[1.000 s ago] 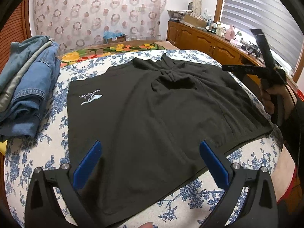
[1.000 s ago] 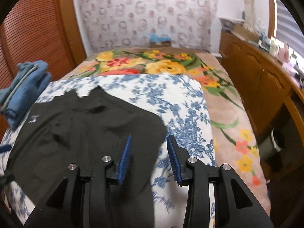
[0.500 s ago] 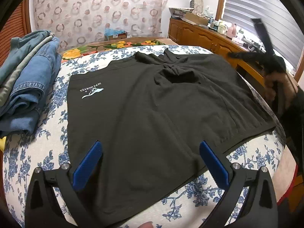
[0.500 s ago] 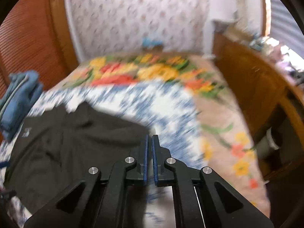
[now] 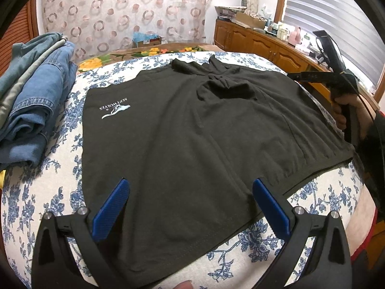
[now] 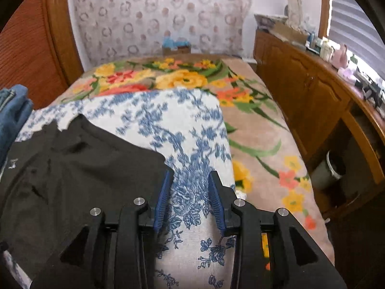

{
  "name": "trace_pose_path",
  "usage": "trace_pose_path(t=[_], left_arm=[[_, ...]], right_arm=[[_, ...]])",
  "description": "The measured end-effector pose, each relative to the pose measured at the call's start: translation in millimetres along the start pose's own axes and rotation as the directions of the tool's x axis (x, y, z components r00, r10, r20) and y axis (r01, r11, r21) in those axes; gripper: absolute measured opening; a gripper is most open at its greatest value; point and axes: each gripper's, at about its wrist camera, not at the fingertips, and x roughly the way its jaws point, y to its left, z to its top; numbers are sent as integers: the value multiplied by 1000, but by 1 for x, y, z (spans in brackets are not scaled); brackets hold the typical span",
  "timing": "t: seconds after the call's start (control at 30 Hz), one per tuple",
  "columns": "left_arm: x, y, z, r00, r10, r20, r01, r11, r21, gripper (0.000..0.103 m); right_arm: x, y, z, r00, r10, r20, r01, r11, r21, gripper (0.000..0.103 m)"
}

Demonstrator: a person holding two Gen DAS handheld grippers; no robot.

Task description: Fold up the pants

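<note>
Black pants (image 5: 192,139) with a small white logo lie spread flat on the blue-flowered bed cover (image 5: 38,192). My left gripper (image 5: 190,185) hovers open over their near hem, nothing between its blue pads. In the right wrist view the pants (image 6: 79,173) fill the lower left. My right gripper (image 6: 190,175) hangs just beside their right corner, over bare cover; its jaws are opening with nothing between them. The left wrist view shows that right gripper (image 5: 296,75) held by a hand at the pants' far right edge.
A stack of folded jeans (image 5: 31,96) sits on the bed's left side. A flowered blanket (image 6: 187,79) covers the far end of the bed. Wooden cabinets (image 6: 312,101) with clutter on top run along the right, and a bin (image 6: 329,171) stands below them.
My right gripper shut half a second ago and has opened part way again, shifting a little to the right past the pants' corner. The left gripper stays still.
</note>
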Motion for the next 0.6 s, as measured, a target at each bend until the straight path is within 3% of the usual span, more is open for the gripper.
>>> trace_pose_path(t=[0.13,0.23,0.33,0.43,0.6], left_arm=[[3,-1,-1,1000,-7,-8,7,1000,-2,103],[-2,-3,3,1000,-27,7,27,1000,-4,103],[-8,-12,15,998,-53,26,52,999,10,103],[-7,-24,35,995,-87,43,86,996,32,103],[4,-45,60,992,-121,40,119,992,52,103]], right_arm=[[4,5,-4,1000,14,-16,-14,1000,-17,33],[1,10,-5,991,135,-22,-135,991,-7,33],[-2,20,-8,979,200,-29,-201,979,-26,32],[-3,32,-9,972,230,-41,-232,971,-55,19],[-7,46,-12,965,261,-38,-263,961,-85,8]])
